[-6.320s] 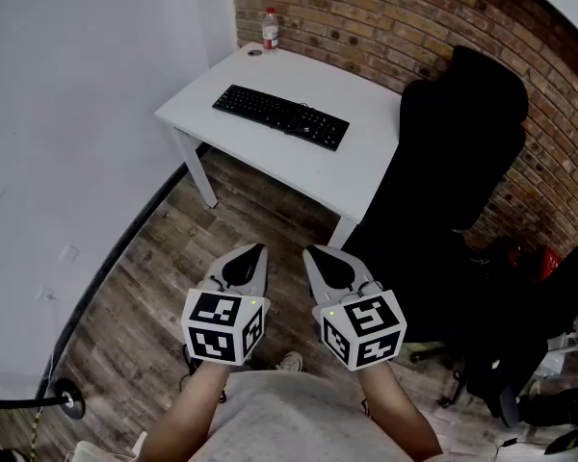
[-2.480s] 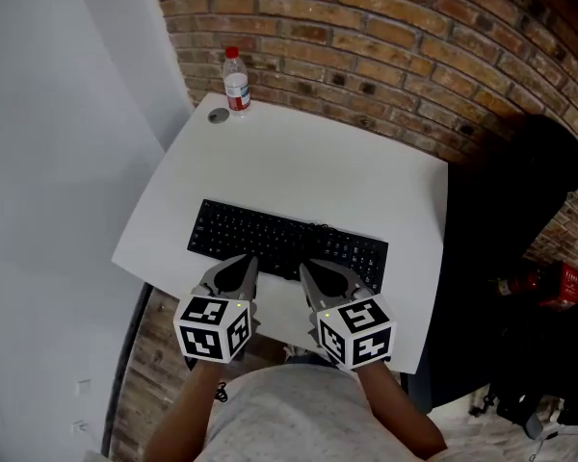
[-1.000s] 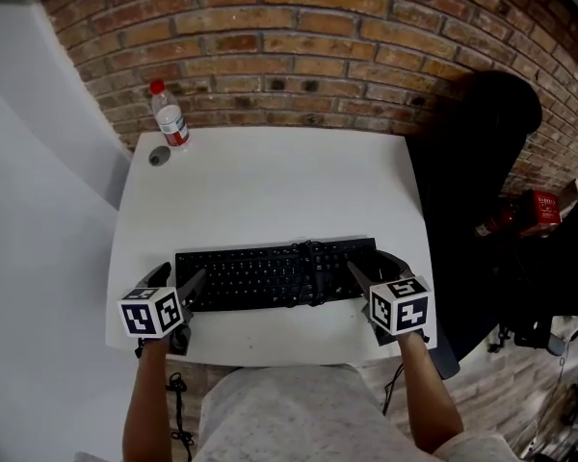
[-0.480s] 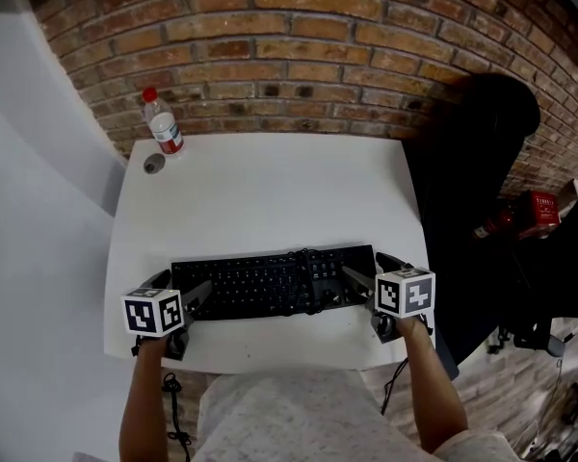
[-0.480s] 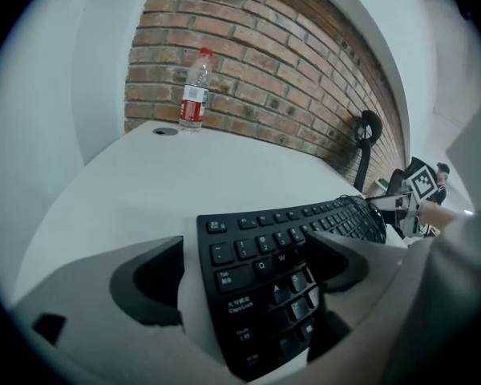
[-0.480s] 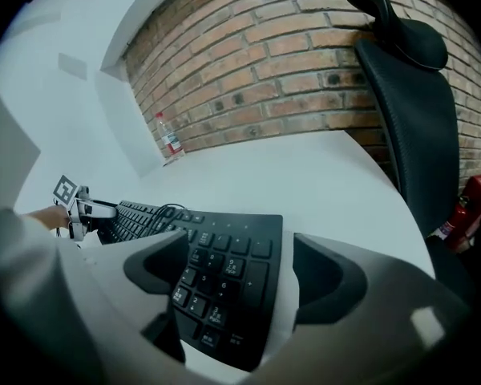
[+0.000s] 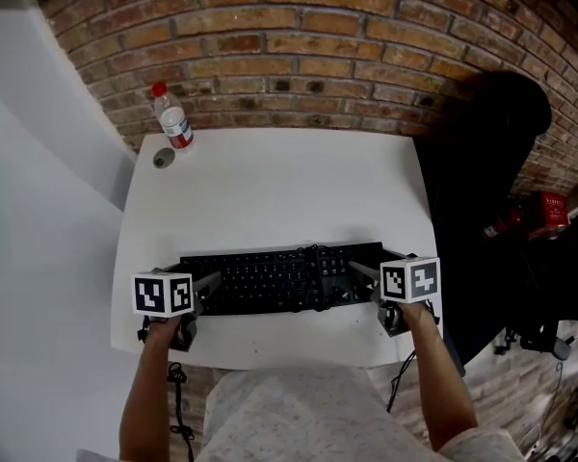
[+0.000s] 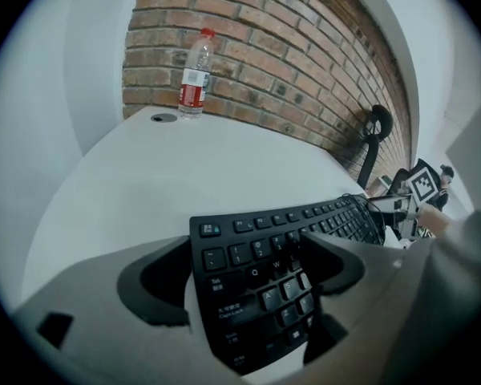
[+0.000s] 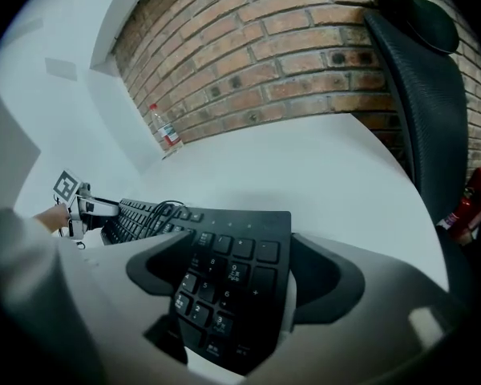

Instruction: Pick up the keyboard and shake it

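The black keyboard (image 7: 279, 279) lies flat near the front edge of the white worktop (image 7: 279, 181). The left gripper (image 8: 247, 245) straddles its left end and the right gripper (image 9: 239, 243) its number-pad end. Both pairs of fingers stand wide, have just been closing a little, and do not press on it.

The keyboard (image 7: 279, 277) is black and full-size, with low flat keys bearing pale legends and a number pad at its right end. It lies flat, keys up, on the white tabletop (image 7: 270, 186), in the near half. Its long side runs left to right along the near edge, with a strip of bare white showing between them. Its black cable (image 7: 315, 255) sits looped over the far rows, right of the middle
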